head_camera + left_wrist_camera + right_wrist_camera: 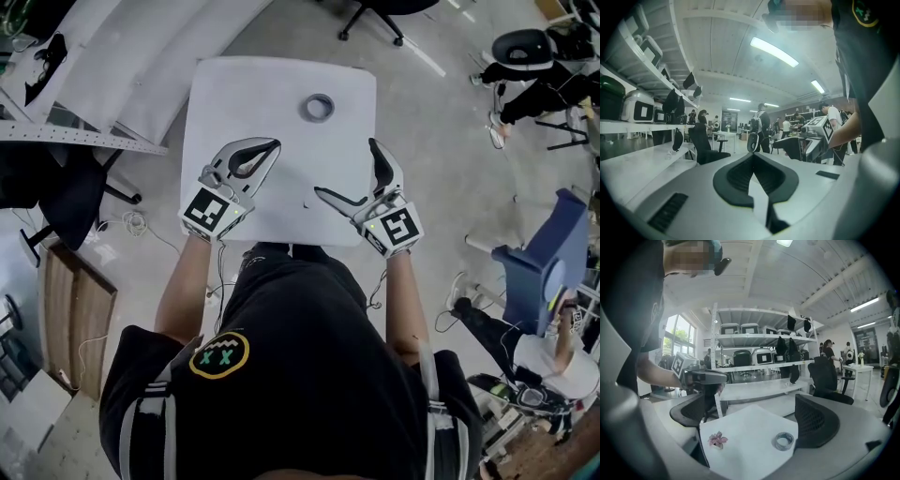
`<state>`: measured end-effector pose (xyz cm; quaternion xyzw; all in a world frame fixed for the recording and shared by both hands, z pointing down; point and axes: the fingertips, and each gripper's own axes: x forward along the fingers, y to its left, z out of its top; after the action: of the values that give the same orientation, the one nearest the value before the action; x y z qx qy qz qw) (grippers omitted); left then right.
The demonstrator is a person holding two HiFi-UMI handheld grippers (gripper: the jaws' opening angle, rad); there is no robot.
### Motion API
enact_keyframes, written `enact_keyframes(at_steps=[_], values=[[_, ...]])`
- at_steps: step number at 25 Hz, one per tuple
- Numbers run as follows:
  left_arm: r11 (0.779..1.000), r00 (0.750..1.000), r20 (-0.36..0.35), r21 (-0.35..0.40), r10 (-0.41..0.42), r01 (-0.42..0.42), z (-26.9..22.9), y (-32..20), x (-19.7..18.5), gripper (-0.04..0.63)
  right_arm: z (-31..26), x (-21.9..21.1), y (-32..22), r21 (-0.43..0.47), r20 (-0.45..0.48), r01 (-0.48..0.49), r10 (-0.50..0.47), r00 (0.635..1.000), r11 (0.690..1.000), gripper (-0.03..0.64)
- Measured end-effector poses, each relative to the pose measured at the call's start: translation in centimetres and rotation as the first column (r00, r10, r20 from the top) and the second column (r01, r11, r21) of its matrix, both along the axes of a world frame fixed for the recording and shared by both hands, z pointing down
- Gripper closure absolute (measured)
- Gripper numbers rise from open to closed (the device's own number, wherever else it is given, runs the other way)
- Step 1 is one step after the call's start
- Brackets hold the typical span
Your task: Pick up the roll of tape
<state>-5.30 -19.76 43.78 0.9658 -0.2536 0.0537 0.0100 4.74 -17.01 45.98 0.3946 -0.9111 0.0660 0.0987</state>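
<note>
Left hand-held gripper (272, 146) is hovering pressed together, right hand-held gripper (345, 167) hanging spread and empty, in a busy room lined with shelving (754, 338), both over the near half of the white worktop (225, 94). Far side, the roll of tape (318, 108) is lying flat, likely light and stiff; pinching across its wall is looking best.
</note>
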Motion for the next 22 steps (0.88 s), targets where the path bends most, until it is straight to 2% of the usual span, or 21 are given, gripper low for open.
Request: enact_keyframes(at_steps=[3, 9, 13, 19, 22], values=[[1.0, 1.0, -0.01, -0.011, -0.021, 0.021, -0.1, -0.8, 0.0, 0.58, 0.5, 0.1, -1.3, -0.008, -0.017, 0.025, -0.025, 1.0, 1.0, 0.018], [0.999, 0.999, -0.005, -0.007, -0.047, 0.047, -0.1, -1.7, 1.2, 0.58, 3.4, 0.7, -4.0, -0.051, -0.153, 0.093, -0.1, 0.983, 0.994, 0.018], [0.998, 0.999, 0.006, -0.023, -0.054, 0.054, 0.2, -2.0, 1.8, 0.58, 5.5, 0.9, -5.7, -0.079, -0.206, 0.137, -0.151, 0.967, 0.987, 0.018], [0.996, 0.996, 0.041, -0.025, -0.079, 0.08, 0.4, -2.4, 2.0, 0.58, 9.2, 0.9, -8.1, -0.127, -0.302, 0.202, -0.232, 0.924, 0.971, 0.018], [0.996, 0.996, 0.013, -0.033, -0.086, 0.086, 0.0, -2.3, 2.1, 0.58, 11.3, 0.6, -9.4, -0.158, -0.347, 0.235, -0.276, 0.896, 0.959, 0.018]])
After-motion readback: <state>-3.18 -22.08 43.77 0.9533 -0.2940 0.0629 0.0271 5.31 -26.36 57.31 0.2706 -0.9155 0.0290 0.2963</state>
